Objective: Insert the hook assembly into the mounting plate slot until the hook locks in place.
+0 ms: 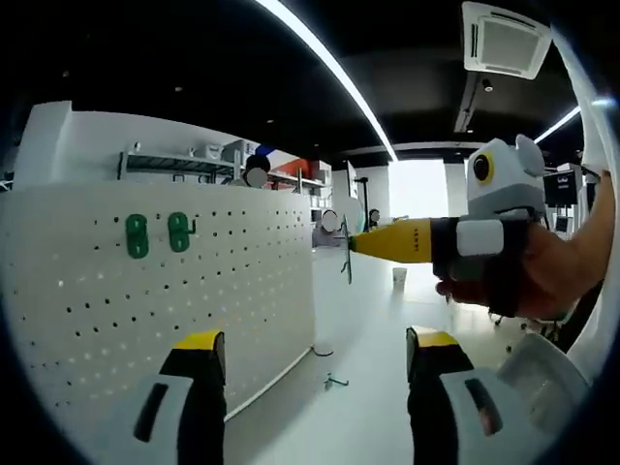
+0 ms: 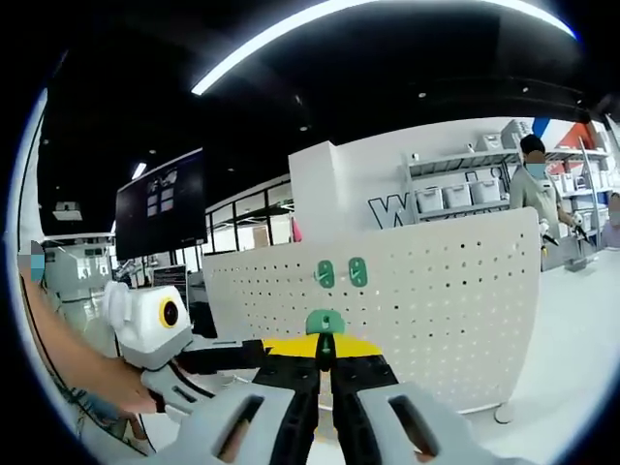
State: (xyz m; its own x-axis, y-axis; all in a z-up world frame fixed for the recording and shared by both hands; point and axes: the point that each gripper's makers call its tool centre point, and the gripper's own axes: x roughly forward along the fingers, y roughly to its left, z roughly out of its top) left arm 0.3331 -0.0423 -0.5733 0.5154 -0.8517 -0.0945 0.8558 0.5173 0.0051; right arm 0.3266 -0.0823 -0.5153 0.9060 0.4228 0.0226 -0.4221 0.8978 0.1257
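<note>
A white pegboard mounting plate (image 1: 145, 310) stands upright on the left, with two green hooks (image 1: 137, 235) (image 1: 179, 232) seated in its upper holes. My left gripper (image 1: 317, 341) is open with nothing between its jaws. My right gripper (image 1: 355, 243) comes in from the right, its yellow tips shut on a thin hook assembly (image 1: 345, 254) held in the air to the right of the plate's edge. In the right gripper view, the green hook assembly (image 2: 325, 321) sticks up from my shut right gripper (image 2: 325, 349), just in front of the pegboard (image 2: 436, 300) and below the two mounted hooks (image 2: 325, 274) (image 2: 357, 271).
A small loose hook (image 1: 334, 381) lies on the white table (image 1: 368, 417) near the plate's foot. A hand (image 1: 547, 276) holds the right gripper. The left gripper's white body (image 2: 145, 325) sits at the left. A person (image 2: 531, 184) stands by shelves behind the board.
</note>
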